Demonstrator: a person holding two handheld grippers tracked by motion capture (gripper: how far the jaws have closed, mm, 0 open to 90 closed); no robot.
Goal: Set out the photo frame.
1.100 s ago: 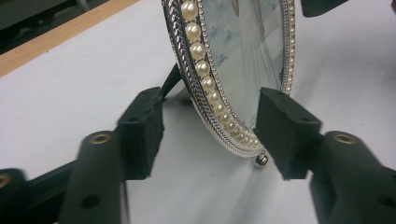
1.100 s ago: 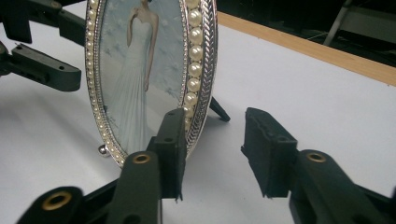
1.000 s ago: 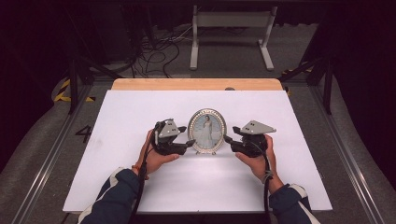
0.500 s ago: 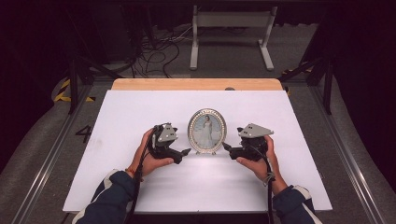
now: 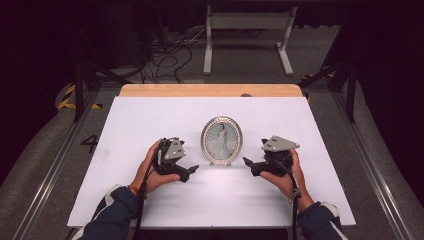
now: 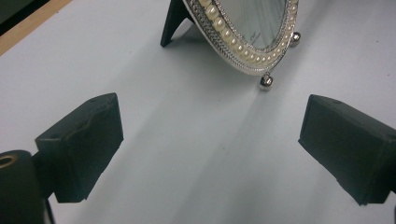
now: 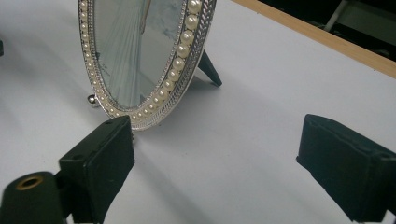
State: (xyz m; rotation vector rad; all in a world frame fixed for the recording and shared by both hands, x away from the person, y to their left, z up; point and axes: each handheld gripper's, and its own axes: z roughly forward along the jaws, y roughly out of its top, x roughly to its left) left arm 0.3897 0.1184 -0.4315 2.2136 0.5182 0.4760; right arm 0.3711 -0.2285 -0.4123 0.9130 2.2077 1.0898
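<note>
An oval silver picture frame edged with pearls stands upright on its black back prop in the middle of the white table. My left gripper lies low to the frame's left, apart from it, jaws pointing toward it. My right gripper sits to the frame's right, also apart. Both pairs of jaws have just been opening, and nothing is between them. In the left gripper view the open gripper faces the frame's lower edge and ball feet. In the right gripper view the frame rises just beyond the left pad of my open gripper.
A wooden strip runs along the table's far edge. Beyond it are dark floor, loose cables and a white metal stand. Metal rails flank the table on both sides.
Both grippers have opened and let go of the frame's sides. The left one has drawn back to the left and toward me; the frame stands by itself.
</note>
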